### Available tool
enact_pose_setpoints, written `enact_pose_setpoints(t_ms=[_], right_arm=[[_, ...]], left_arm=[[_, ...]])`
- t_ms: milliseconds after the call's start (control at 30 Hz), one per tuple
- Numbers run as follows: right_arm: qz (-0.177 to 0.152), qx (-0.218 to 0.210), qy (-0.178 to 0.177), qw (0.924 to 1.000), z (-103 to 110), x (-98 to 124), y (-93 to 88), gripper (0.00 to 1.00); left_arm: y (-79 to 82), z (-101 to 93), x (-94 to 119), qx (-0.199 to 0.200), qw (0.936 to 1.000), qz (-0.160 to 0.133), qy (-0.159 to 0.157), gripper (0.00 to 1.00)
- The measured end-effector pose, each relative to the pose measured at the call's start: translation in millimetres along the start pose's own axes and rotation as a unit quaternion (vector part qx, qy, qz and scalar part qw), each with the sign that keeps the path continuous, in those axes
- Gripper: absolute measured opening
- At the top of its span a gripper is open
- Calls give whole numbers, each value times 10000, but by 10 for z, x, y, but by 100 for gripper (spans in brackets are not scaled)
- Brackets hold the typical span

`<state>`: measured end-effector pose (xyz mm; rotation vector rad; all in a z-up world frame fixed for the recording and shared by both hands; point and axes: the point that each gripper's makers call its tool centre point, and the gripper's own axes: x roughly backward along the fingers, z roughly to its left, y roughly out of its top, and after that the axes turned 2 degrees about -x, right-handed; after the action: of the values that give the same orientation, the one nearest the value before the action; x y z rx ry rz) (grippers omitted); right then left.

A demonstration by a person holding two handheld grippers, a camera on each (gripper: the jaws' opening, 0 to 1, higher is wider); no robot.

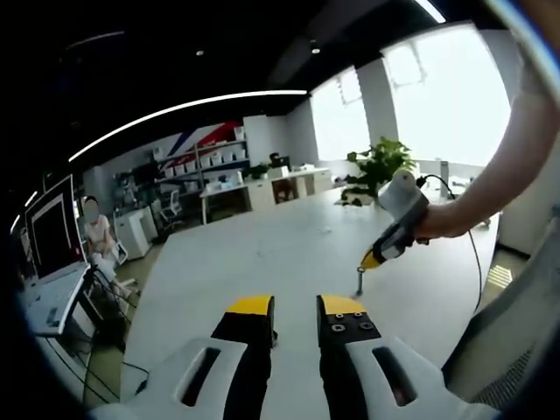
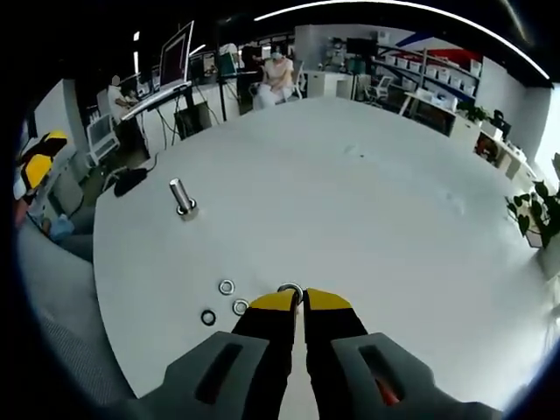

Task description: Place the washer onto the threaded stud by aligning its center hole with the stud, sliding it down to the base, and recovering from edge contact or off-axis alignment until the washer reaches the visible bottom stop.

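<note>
At lower centre, your right gripper point(image 2: 303, 300) pinches a washer point(image 2: 290, 290) for the threaded stud point(image 2: 182, 197); left gripper point(image 1: 296, 305) waits, jaws parted, empty.

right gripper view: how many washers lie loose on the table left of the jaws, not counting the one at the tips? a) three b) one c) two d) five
a: three washers lie on the table left of the right gripper, whose tips pinch a fourth washer.
</note>
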<state>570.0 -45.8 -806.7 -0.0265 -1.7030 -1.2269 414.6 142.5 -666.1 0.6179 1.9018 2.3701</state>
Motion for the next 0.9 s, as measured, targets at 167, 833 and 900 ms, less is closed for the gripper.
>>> enact_pose_setpoints(t_ms=[167, 833, 900], right_arm=[[33, -10, 7, 10000, 0, -17, -13, 5], [121, 48, 17, 9999, 7, -28, -30, 7], [120, 42, -4, 9999, -7, -22, -32, 7]], left_arm=[[-12, -1, 0, 5, 10000, 18, -3, 17], [-33, 13, -6, -4, 10000, 70, 33, 17], [-30, 15, -5, -3, 10000, 65, 40, 17]])
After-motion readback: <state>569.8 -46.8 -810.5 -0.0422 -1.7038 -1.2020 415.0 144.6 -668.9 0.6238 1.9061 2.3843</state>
